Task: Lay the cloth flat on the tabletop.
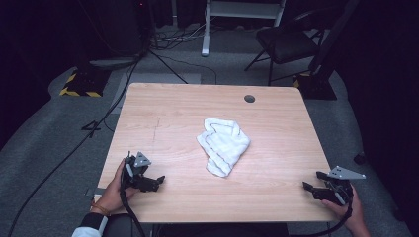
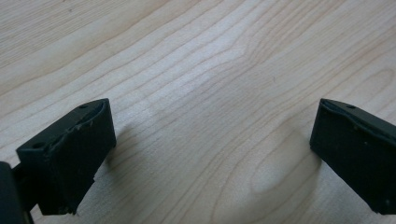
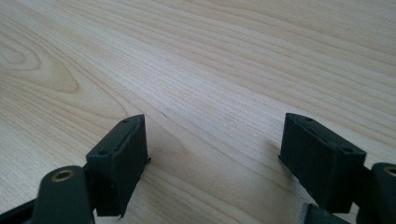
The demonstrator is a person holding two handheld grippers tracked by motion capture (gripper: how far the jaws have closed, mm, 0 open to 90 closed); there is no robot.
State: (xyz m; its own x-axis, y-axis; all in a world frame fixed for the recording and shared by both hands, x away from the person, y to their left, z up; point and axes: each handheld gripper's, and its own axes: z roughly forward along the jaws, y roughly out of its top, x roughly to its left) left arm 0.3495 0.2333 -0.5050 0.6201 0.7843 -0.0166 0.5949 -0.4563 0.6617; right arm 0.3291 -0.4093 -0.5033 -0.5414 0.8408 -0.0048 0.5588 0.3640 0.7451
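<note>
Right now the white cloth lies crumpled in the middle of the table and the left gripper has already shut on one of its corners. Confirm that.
Not quite. The white cloth does lie crumpled mid-table, but the left gripper holds nothing: in the left gripper view its jaws stand open over bare wood, and the high view shows it apart from the cloth, near the table's front left edge.
</note>
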